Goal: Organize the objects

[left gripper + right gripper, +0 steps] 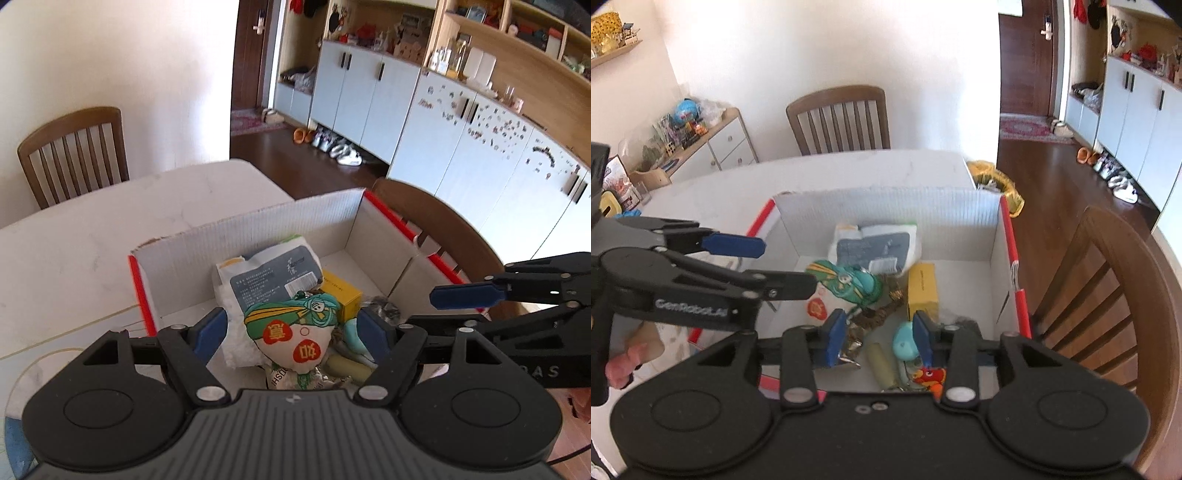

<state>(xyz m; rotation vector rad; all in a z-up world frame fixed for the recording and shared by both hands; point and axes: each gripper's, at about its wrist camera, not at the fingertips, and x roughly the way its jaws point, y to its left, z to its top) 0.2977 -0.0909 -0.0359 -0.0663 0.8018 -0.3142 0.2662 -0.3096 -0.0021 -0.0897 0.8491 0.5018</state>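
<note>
Here we hold both tools above a white cardboard box (258, 225) with red edges, which sits on the white bench (74, 236). Our left tool (291, 332) has its blue pads spread wide with nothing clamped; a stuffed pouch (291, 336) printed in green, white and red lies in the box below the gap. Our right tool (879, 338) stands partly open, nothing pressed between its pads. Inside the box we see a grey-and-white packet (875, 245) near the far wall, a yellow carton (922, 291) beside it, a teal toy (905, 345), and a pale green tube (882, 363). Wooden chairs (838, 118) stand around the bench.
</note>
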